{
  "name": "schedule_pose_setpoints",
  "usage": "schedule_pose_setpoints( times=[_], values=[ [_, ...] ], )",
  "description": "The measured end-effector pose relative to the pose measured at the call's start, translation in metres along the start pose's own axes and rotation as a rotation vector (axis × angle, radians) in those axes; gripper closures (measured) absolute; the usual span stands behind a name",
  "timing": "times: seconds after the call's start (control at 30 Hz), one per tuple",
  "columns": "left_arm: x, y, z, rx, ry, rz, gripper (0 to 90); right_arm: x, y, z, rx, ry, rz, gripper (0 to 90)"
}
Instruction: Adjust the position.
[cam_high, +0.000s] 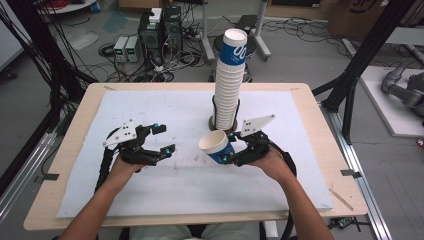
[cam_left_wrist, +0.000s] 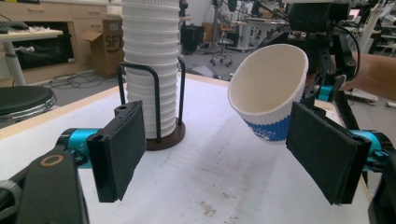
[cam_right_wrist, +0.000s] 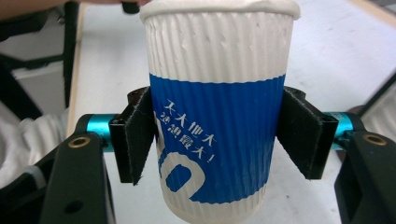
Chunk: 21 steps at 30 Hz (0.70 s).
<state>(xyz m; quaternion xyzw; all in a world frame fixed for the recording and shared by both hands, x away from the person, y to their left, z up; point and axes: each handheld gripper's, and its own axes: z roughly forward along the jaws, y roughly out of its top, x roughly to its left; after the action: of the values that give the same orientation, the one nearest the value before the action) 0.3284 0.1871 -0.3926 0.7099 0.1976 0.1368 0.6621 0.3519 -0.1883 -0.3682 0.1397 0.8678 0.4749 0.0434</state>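
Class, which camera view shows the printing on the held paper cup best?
The right gripper view: the blue-banded paper cup is close, its white characters legible. The high view shows it small and tilted in the right claw. The left gripper view mostly shows its open mouth.

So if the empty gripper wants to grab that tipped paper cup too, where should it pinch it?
Probably the ribbed white band just under the rim of the paper cup. The right gripper already clamps the blue middle, so that part is taken. The cup's mouth tips toward the left gripper, whose jaws stand open, so it could come straight from that side, one pad on each side wall.
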Motion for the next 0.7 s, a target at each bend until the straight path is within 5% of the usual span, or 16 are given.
schedule_pose_setpoints(
  times=[0.33,0.7],
  values=[
    [0.001,-0.01,-0.007,-0.019,0.082,0.033,20.4,0.003,-0.027,-0.022,-0.154,-0.129,0.049,32.0],
    [0.008,-0.013,-0.017,-0.057,0.169,-0.021,18.3,0.001,-0.052,-0.05,-0.278,-0.309,0.093,32.2]
  ],
)
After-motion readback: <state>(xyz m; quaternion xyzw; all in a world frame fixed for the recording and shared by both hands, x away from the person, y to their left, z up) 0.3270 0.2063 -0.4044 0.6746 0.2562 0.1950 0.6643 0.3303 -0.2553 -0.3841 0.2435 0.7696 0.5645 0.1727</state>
